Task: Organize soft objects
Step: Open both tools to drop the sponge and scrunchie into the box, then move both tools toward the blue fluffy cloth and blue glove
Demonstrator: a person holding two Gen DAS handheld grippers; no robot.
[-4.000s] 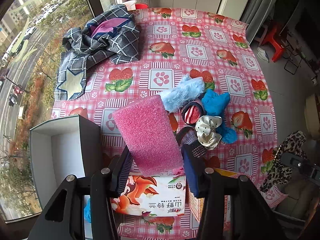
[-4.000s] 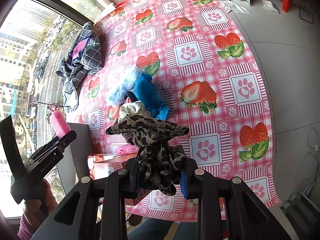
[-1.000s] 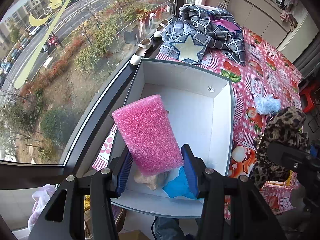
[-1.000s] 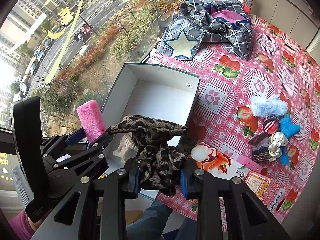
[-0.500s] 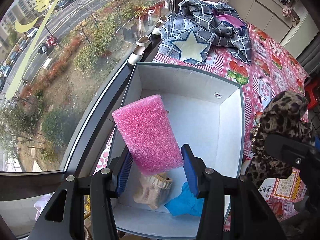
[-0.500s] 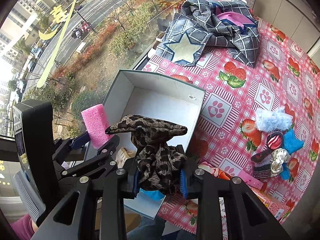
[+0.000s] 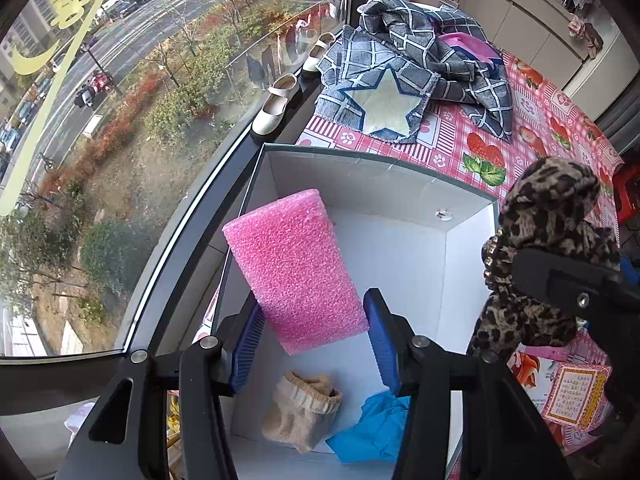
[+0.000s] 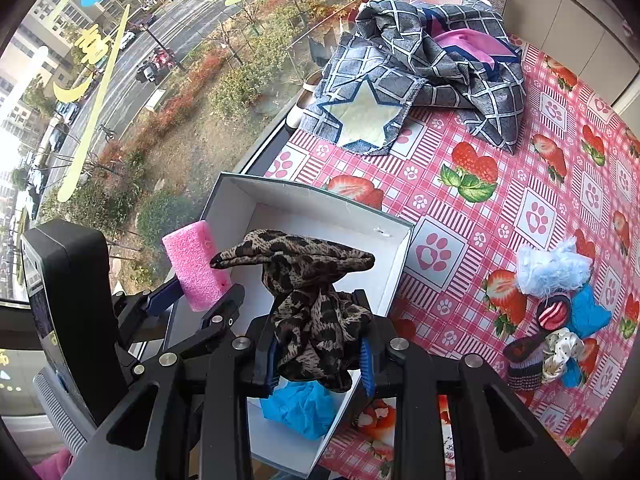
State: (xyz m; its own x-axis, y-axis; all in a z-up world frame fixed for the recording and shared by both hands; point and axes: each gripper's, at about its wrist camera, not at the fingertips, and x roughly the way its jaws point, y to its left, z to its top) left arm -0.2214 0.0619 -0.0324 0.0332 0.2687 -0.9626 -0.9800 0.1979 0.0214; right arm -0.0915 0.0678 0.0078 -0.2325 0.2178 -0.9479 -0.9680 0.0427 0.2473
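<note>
My left gripper (image 7: pixel 312 304) hangs over the open white box (image 7: pixel 380 164), pointing steeply down. A pink foam block (image 7: pixel 292 264) still stands between its blue pads while the jaws are opening. Just to its right, my right gripper (image 8: pixel 318 340) is shut on a bunched leopard-print cloth (image 8: pixel 312 296), also above the box (image 8: pixel 312 190). The left wrist view shows that cloth (image 7: pixel 548 216) at the box's right wall. On the box floor lie a beige sock (image 7: pixel 300 412) and a crumpled blue cloth (image 7: pixel 372 428).
A grey checked cloth with a pale star (image 8: pixel 420 72) lies at the table's far end. Several small soft items (image 8: pixel 556 312) are heaped on the pink strawberry tablecloth (image 8: pixel 480 216), right of the box. Printed packets (image 7: pixel 572 392) lie beside the box. The window (image 7: pixel 120 120) runs along the left.
Both grippers have moved further over the box and sunk a little, so more of its floor shows. The foam block and the leopard cloth sit between their pads as before.
</note>
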